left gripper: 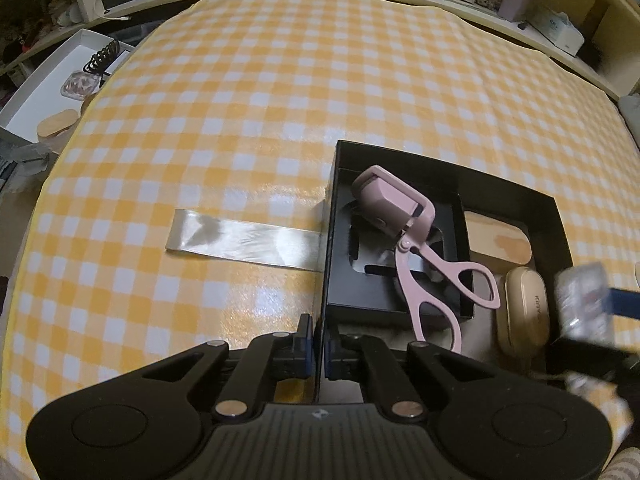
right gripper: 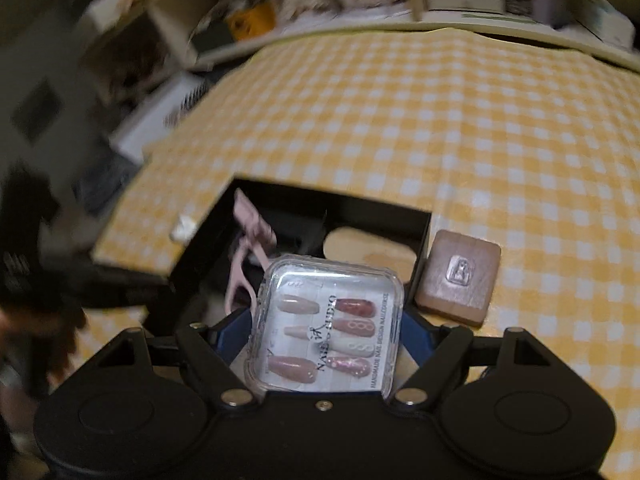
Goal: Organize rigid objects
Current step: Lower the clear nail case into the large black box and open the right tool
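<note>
A black open box (left gripper: 516, 196) sits on the yellow checked tablecloth. Inside it lie a pink eyelash curler (left gripper: 404, 216), a wooden lid (left gripper: 500, 240) and a beige earbud case (left gripper: 524, 312). My left gripper (left gripper: 319, 340) is shut on the box's thin left wall. My right gripper (right gripper: 325, 332) is shut on a clear case of press-on nails (right gripper: 328, 324), held over the near end of the black box (right gripper: 360, 206). That case shows blurred at the right edge of the left wrist view as the nail case (left gripper: 584, 300).
A brown square box (right gripper: 460, 276) with a metal emblem lies just right of the black box. A strip of clear tape (left gripper: 240, 240) lies on the cloth. A white tray (left gripper: 48, 80) with small items sits off the table's far left. Shelves line the back.
</note>
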The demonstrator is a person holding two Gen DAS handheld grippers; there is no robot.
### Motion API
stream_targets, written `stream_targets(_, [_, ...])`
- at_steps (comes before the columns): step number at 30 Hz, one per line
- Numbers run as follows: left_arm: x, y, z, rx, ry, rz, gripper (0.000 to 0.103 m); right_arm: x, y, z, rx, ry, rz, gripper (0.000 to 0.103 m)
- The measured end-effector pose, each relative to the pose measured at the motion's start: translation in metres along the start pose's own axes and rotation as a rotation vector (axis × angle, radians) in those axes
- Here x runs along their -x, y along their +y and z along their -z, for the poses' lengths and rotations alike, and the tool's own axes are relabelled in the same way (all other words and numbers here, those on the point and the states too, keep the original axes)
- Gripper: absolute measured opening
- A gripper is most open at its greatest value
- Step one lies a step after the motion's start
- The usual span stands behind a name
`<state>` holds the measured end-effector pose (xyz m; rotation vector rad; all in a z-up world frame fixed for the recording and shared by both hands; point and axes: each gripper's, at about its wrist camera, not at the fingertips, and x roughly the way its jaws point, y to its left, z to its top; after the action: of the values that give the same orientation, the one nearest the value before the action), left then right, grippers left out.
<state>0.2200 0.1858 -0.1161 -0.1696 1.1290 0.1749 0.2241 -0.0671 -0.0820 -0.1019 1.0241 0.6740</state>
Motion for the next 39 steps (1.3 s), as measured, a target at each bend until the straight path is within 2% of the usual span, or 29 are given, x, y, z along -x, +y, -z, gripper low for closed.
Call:
stream_targets(4, [0.004,-0.003,0.009,0.009,0.001,0.003,0.005,-0.006,0.018,0.002,0.091,0.063,0.042,0.08])
stream_targets(14, [0.003,0.017,0.011,0.05,0.001,0.047,0.007,-0.037,0.047,-0.012,0.167,0.279,0.178,0.08])
stream_targets(19, [-0.001,0.022,0.005,0.079,0.002,0.075,0.008,-0.054,0.061,-0.01,0.199,0.321,0.254,0.077])
stream_targets(23, [0.0,0.022,0.004,0.088,-0.002,0.089,0.009,-0.058,0.061,-0.012,0.126,0.313,0.236,0.076])
stream_targets(27, [0.0,0.023,0.004,0.097,-0.004,0.099,0.009,-0.053,0.045,-0.014,-0.1,0.239,0.143,0.076])
stream_targets(28, [0.0,0.023,0.004,0.097,-0.004,0.1,0.009,-0.05,0.041,-0.014,-0.145,0.232,0.131,0.079])
stream_targets(30, [0.0,0.024,0.004,0.1,-0.004,0.101,0.009,-0.046,0.037,-0.014,-0.158,0.237,0.118,0.088])
stream_targets(32, [0.001,0.023,0.005,0.102,-0.008,0.102,0.009,-0.04,0.036,-0.013,-0.164,0.23,0.12,0.087])
stream_targets(33, [0.001,0.023,0.005,0.102,-0.008,0.102,0.009,-0.038,0.033,-0.014,-0.172,0.233,0.114,0.085])
stream_targets(35, [0.001,0.023,0.005,0.102,-0.01,0.102,0.009,-0.034,0.028,-0.014,-0.186,0.244,0.086,0.074])
stream_targets(37, [0.002,0.022,0.005,0.102,-0.012,0.101,0.009,-0.034,0.026,-0.014,-0.18,0.257,0.081,0.053])
stream_targets(39, [0.003,0.023,0.006,0.103,-0.014,0.102,0.008,-0.035,0.026,-0.011,-0.17,0.285,0.099,0.041])
